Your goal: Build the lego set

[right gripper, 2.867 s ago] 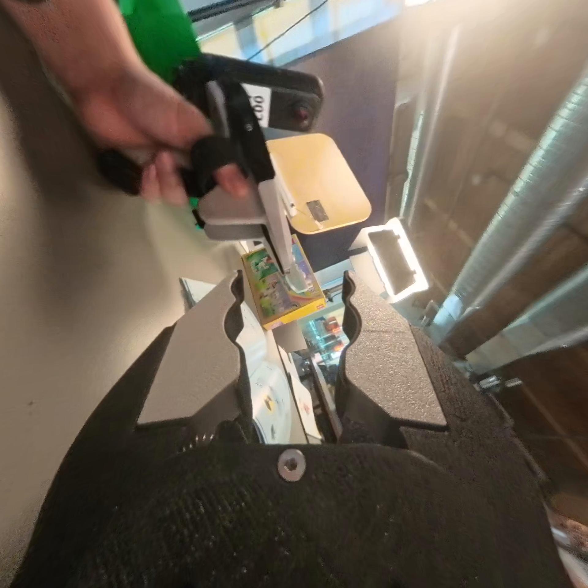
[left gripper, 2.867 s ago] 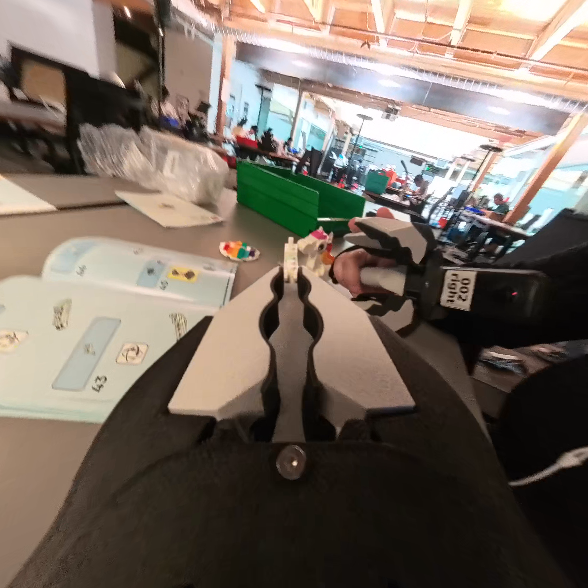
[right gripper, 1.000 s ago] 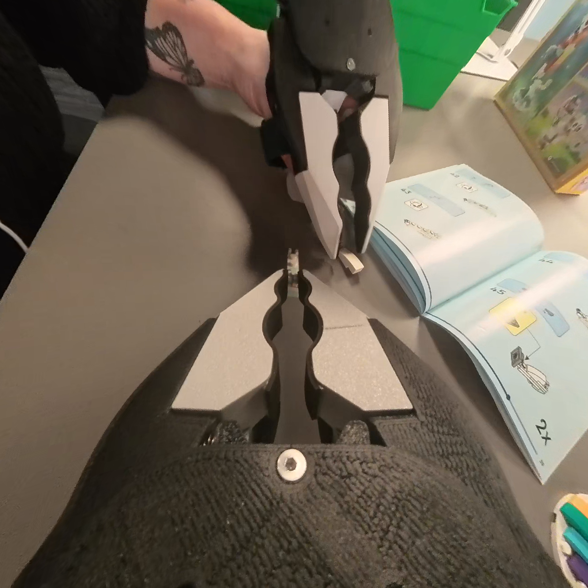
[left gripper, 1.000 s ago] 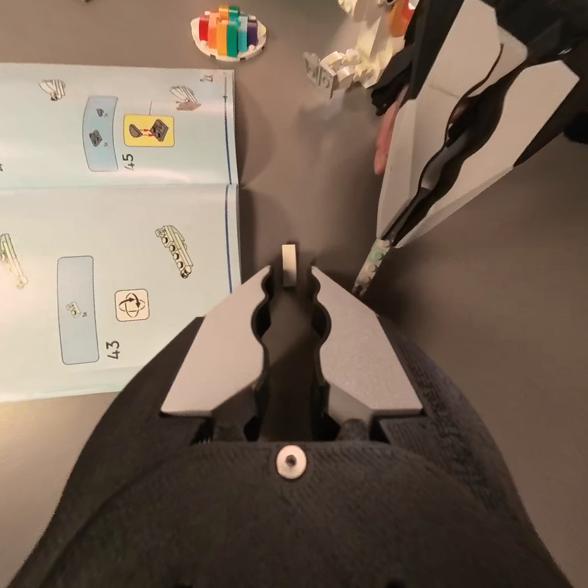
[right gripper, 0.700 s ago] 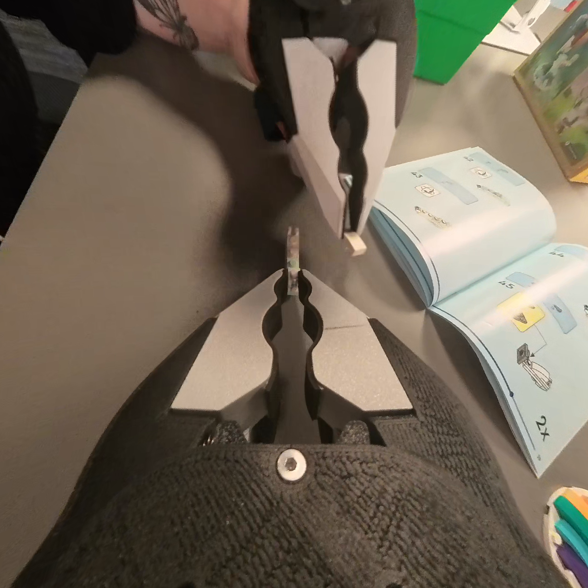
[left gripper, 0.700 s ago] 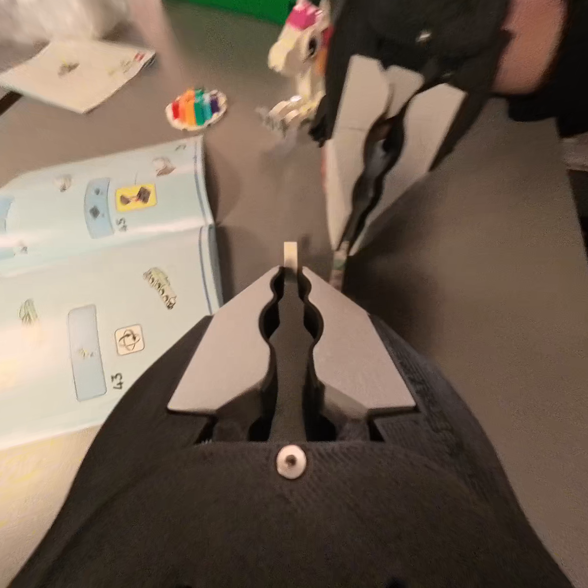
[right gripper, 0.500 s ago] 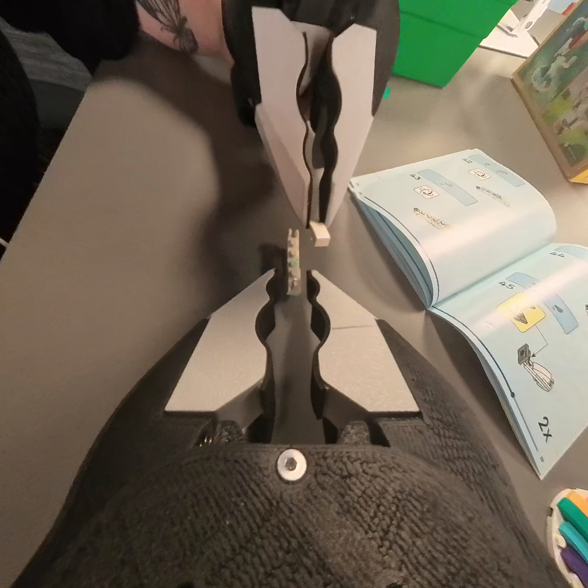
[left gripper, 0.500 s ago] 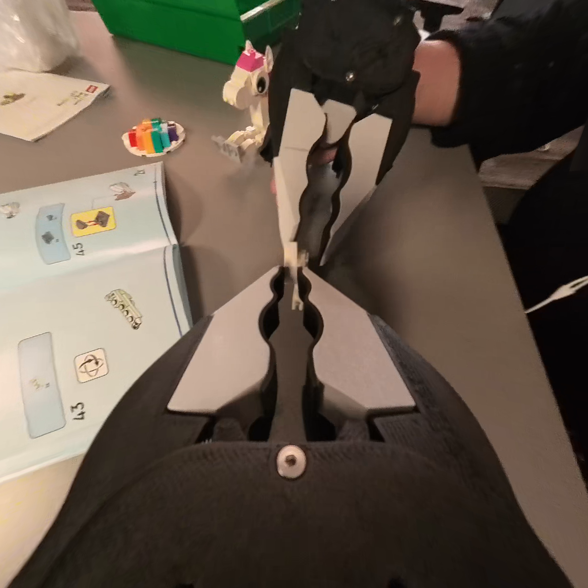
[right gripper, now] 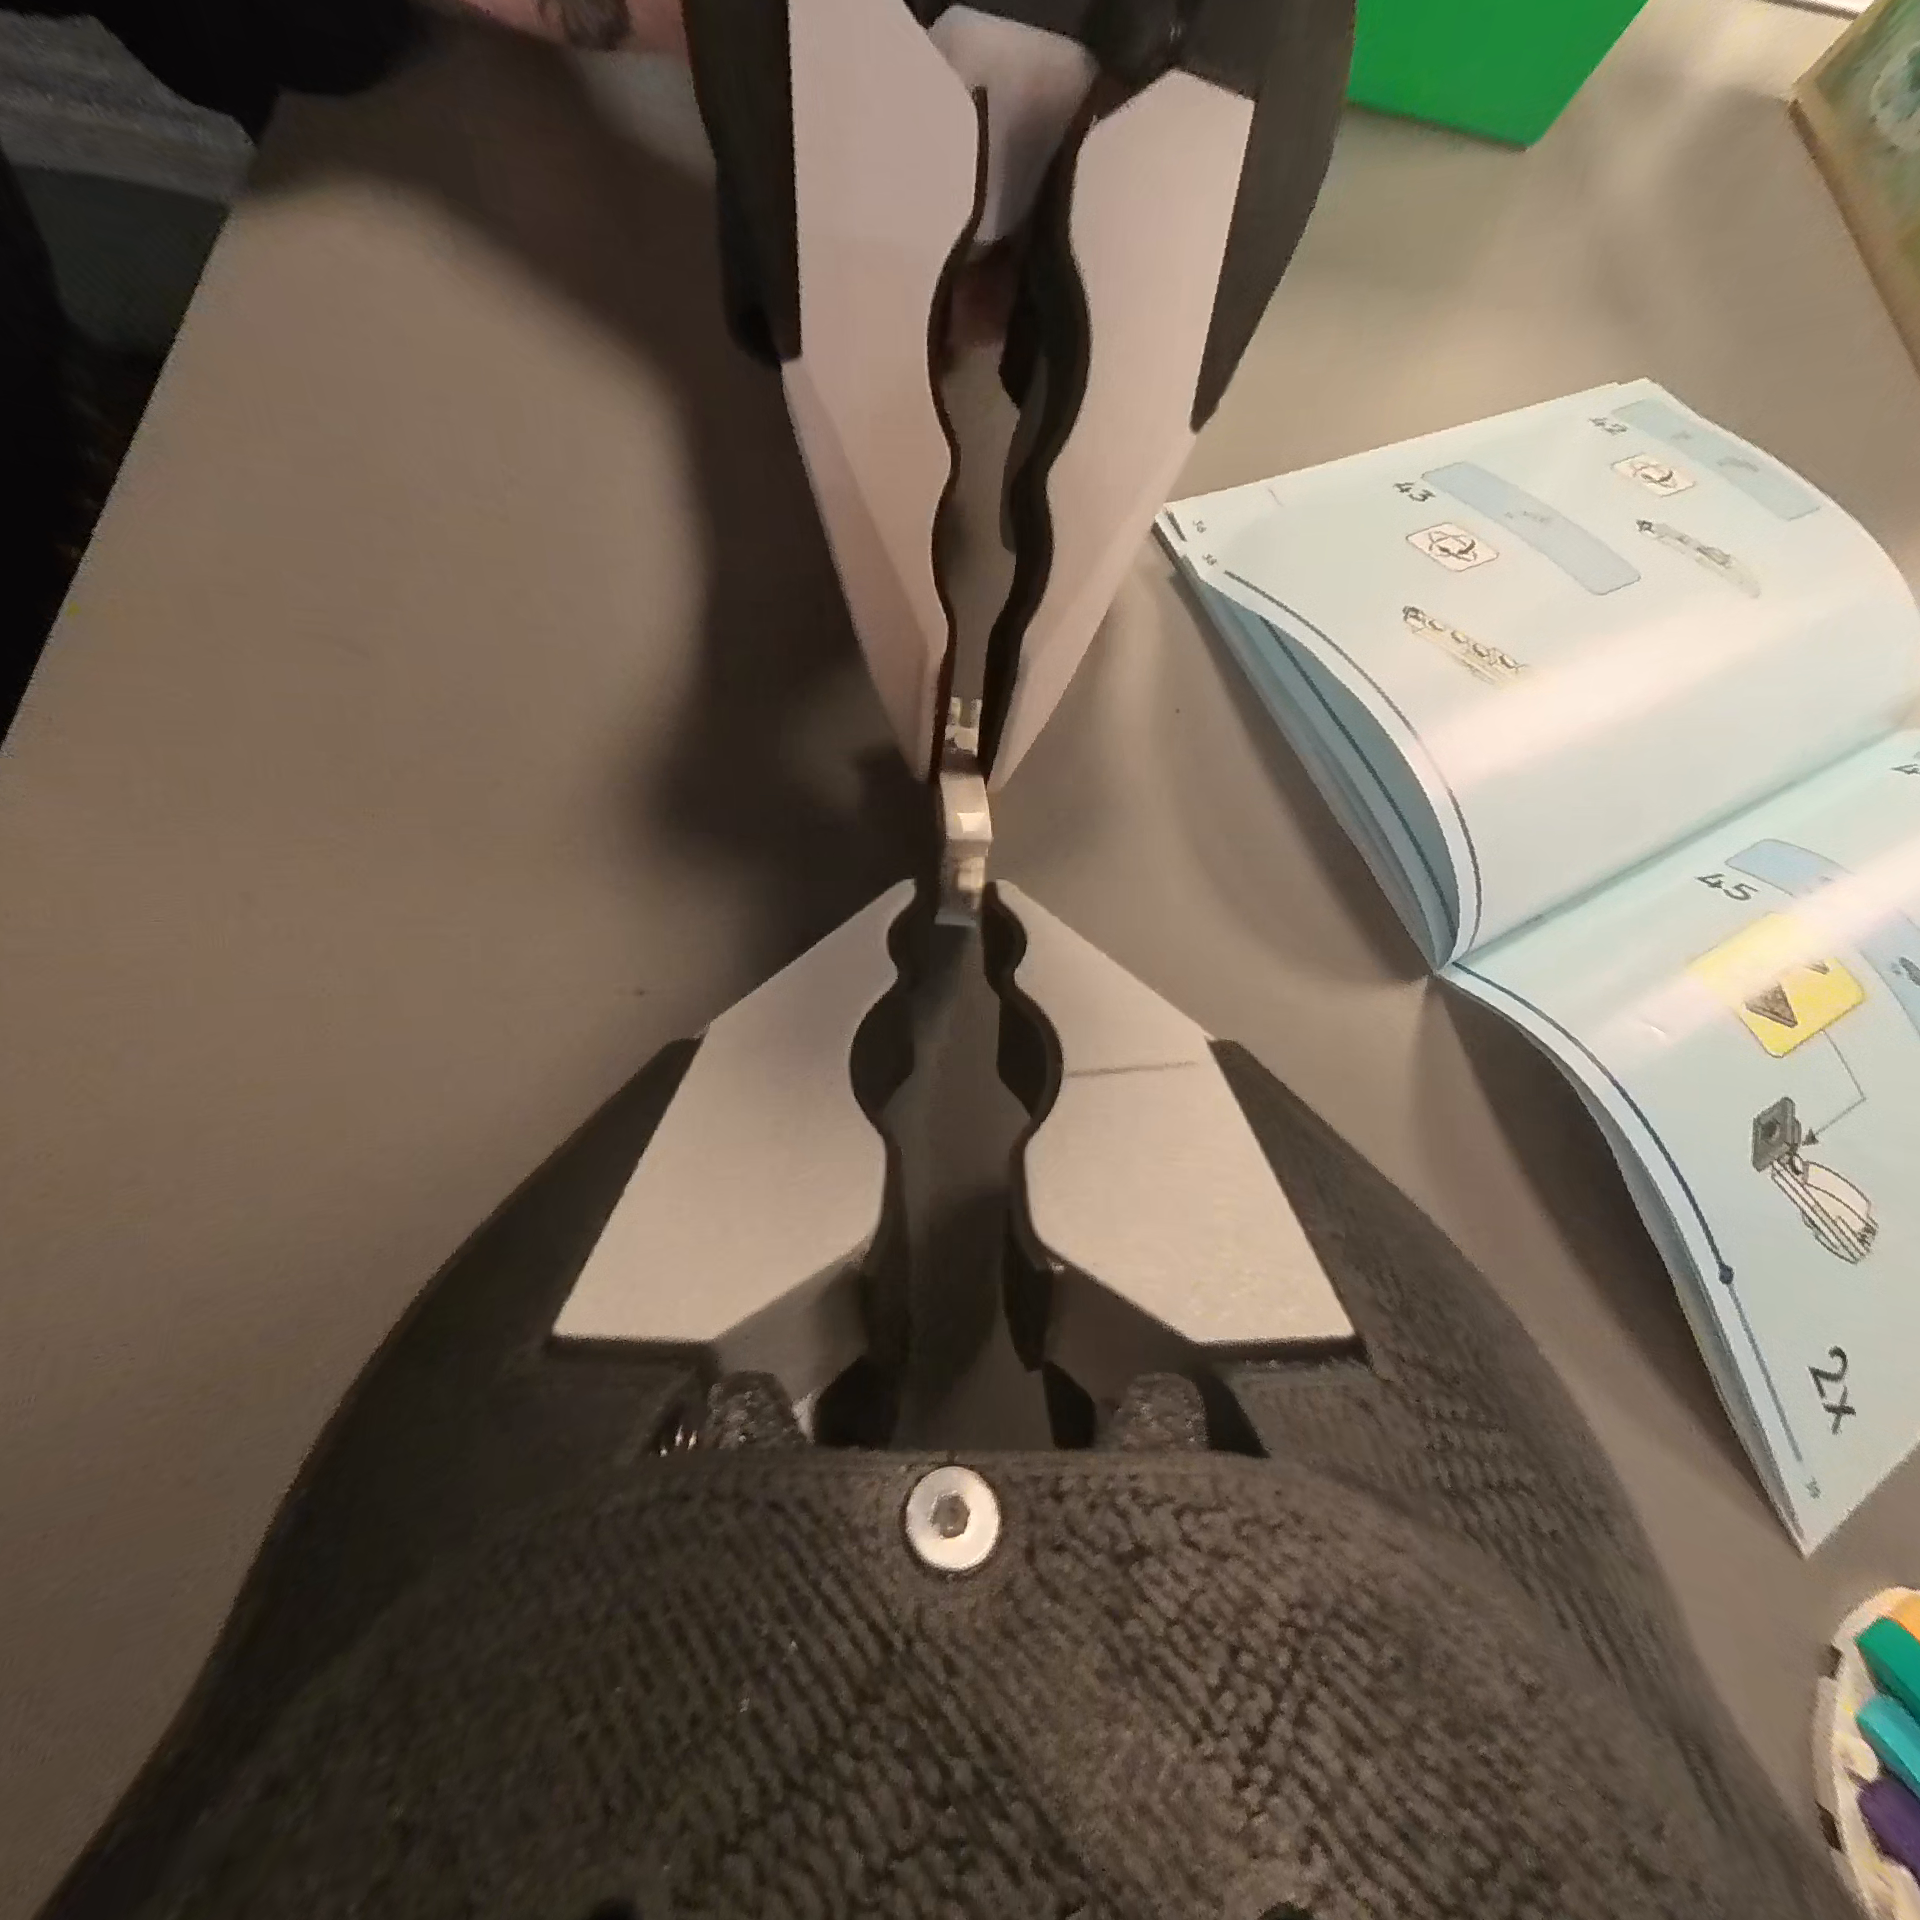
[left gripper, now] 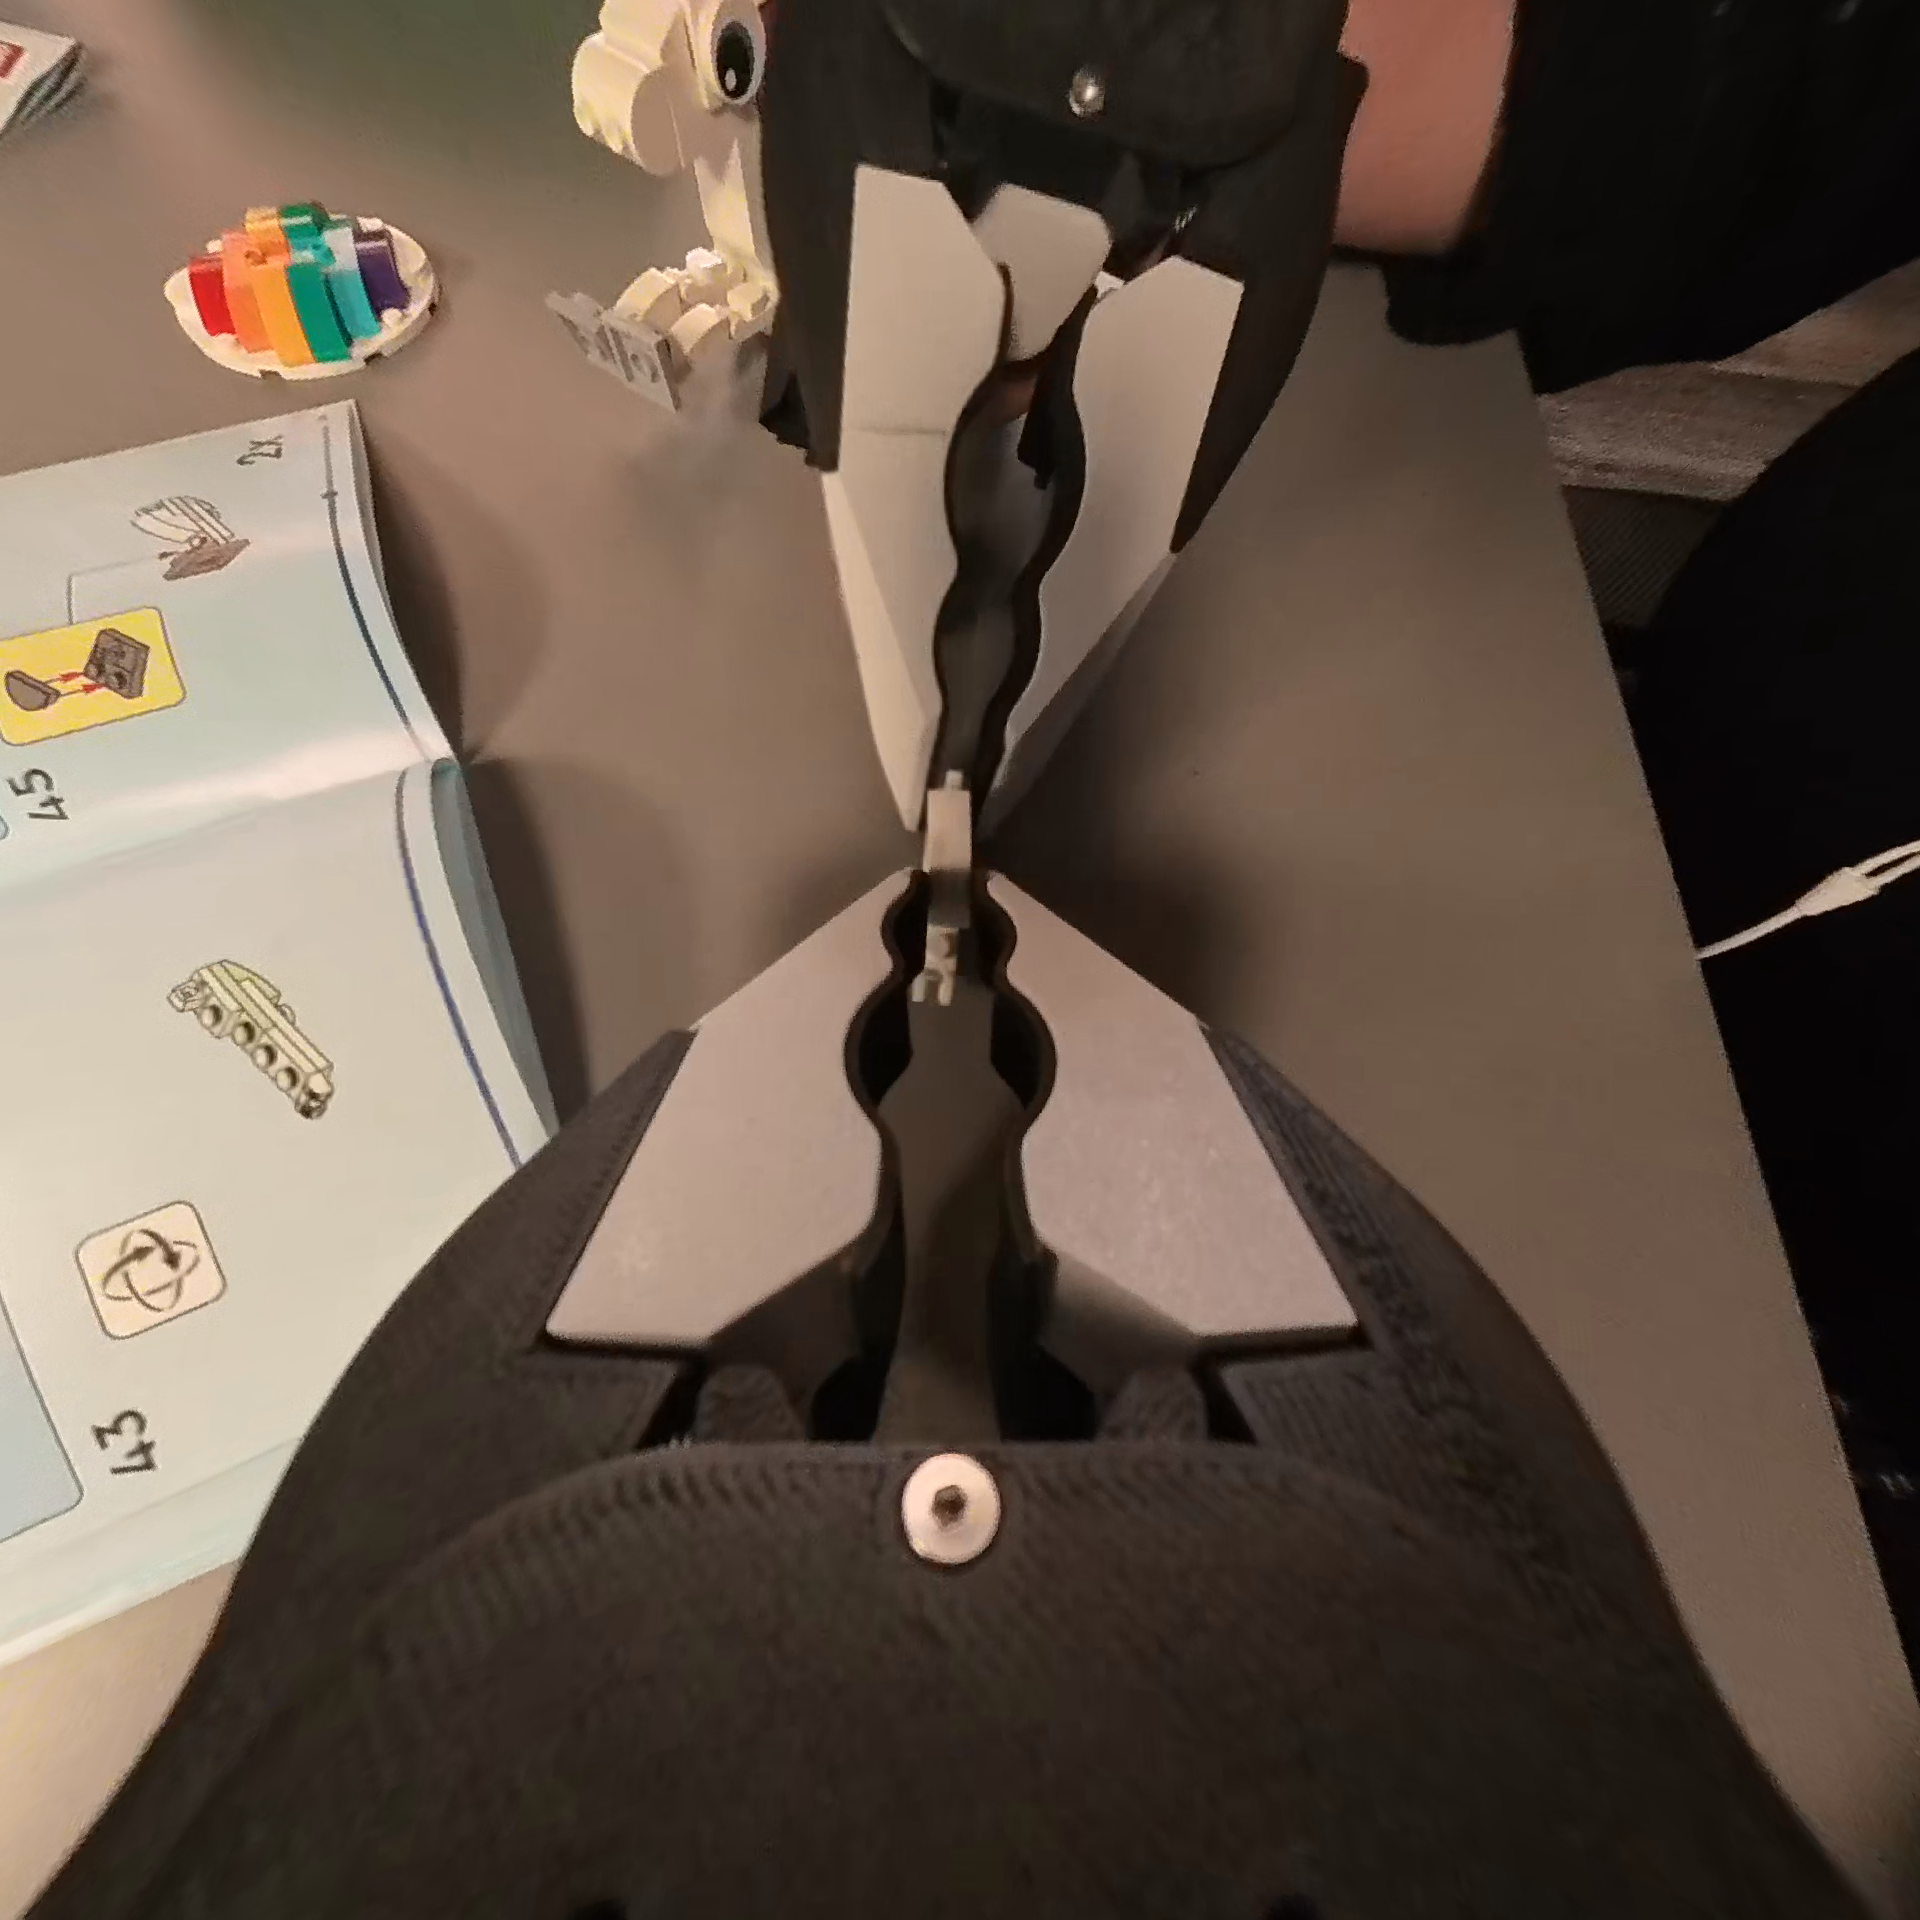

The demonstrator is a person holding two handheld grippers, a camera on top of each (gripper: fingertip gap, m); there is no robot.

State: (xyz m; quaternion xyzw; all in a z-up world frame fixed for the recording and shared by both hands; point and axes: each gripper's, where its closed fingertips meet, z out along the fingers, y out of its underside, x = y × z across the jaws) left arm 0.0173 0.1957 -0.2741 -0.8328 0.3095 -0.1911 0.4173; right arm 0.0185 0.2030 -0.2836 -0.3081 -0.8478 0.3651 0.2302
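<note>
My left gripper (left gripper: 948,883) is shut on a small white brick (left gripper: 948,831). My right gripper (right gripper: 951,894) is shut on a thin white studded plate (right gripper: 958,899). The two grippers point at each other tip to tip above the grey table (left gripper: 1299,727). The brick and the plate touch between the tips. The plate's end (left gripper: 938,966) reaches in between my left fingers. The right gripper (left gripper: 951,805) comes down from the top of the left wrist view. The left gripper (right gripper: 961,758) comes down from the top of the right wrist view.
An open blue instruction booklet (left gripper: 208,935) lies beside the grippers, also in the right wrist view (right gripper: 1558,727). A white unicorn figure (left gripper: 675,114), a rainbow piece on a round white plate (left gripper: 301,286) and a green bin (right gripper: 1486,62) stand farther off. The table edge (left gripper: 1621,727) runs close by. Only a small space, under 4 cm, lies between the two pairs of fingers. The white unicorn figure (left gripper: 675,114) is about equally far from each gripper, around 15 centimeters.
The two grippers have closed the gap between them. The brick and plate, apart half a second ago, now touch. Both grippers rose from the table earlier.
</note>
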